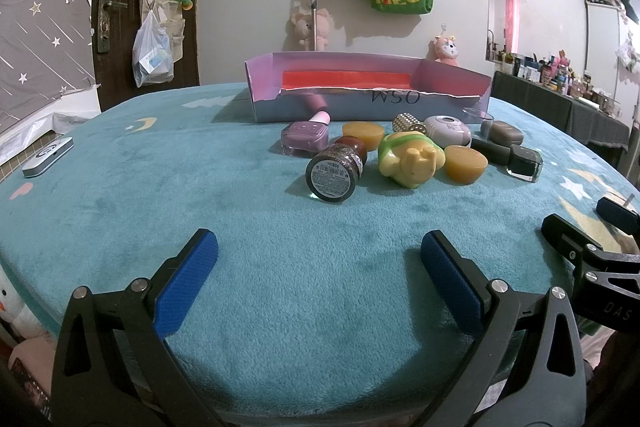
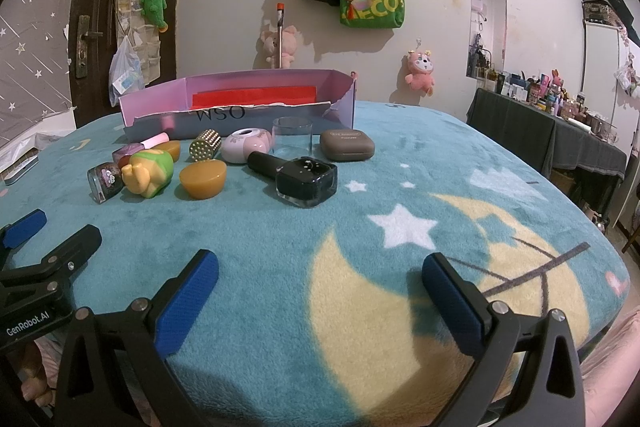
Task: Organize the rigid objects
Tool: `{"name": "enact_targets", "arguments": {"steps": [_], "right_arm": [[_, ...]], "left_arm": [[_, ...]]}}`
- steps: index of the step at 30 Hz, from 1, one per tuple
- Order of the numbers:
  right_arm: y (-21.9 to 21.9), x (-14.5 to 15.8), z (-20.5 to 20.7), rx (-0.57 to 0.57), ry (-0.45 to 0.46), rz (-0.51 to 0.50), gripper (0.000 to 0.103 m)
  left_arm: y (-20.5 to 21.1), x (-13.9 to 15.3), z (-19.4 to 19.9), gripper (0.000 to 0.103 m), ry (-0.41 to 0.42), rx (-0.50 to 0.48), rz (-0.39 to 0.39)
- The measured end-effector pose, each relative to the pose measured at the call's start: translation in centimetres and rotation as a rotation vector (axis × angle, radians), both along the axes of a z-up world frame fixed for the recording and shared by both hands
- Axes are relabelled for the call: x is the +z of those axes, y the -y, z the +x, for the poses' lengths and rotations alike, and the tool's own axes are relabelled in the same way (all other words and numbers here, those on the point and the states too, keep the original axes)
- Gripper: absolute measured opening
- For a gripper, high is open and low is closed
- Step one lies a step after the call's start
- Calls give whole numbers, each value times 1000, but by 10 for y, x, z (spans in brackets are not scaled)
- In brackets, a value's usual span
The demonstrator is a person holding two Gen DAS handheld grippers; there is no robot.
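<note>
A cluster of small objects lies in front of an open purple box (image 1: 360,107) (image 2: 224,117) with a red lining. It holds a glitter polish bottle (image 1: 334,169) (image 2: 105,181), a purple polish bottle (image 1: 306,137), a yellow-green toy (image 1: 412,157) (image 2: 147,171), two amber pieces (image 1: 465,163) (image 2: 203,179), a black polish bottle (image 1: 520,159) (image 2: 306,181), a studded cylinder (image 2: 205,145), a pink round case (image 2: 246,145), a clear glass (image 2: 292,137) and a brown case (image 2: 347,145). My left gripper (image 1: 319,253) and right gripper (image 2: 320,277) hover open and empty, short of the cluster.
A teal blanket (image 2: 400,227) with a moon and stars covers the table. A white device (image 1: 48,157) lies at the left edge. Bags and plush toys hang on the wall behind. A dark side table (image 2: 560,131) crowded with bottles stands at the right.
</note>
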State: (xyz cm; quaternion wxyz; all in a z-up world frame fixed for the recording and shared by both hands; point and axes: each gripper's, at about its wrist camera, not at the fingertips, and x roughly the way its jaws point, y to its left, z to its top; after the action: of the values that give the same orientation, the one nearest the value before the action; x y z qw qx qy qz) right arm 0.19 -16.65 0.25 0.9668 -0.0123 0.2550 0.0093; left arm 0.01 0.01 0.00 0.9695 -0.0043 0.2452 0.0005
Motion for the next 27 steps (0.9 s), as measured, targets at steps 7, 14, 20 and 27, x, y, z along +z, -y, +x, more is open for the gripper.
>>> {"name": "enact_targets", "arguments": {"steps": [7, 14, 20, 27], "right_arm": [[2, 0, 0, 0, 5, 3, 103], [0, -1, 1, 0, 4, 3, 103], [1, 2, 3, 7, -8, 11, 103], [6, 25, 15, 4, 4, 25, 103]], "left_arm": [[0, 0, 0, 103, 0, 0, 0], [2, 0, 3, 103, -12, -3, 0], [3, 5, 9, 103, -47, -20, 0], [-2, 26, 18, 103, -37, -46, -14]]}}
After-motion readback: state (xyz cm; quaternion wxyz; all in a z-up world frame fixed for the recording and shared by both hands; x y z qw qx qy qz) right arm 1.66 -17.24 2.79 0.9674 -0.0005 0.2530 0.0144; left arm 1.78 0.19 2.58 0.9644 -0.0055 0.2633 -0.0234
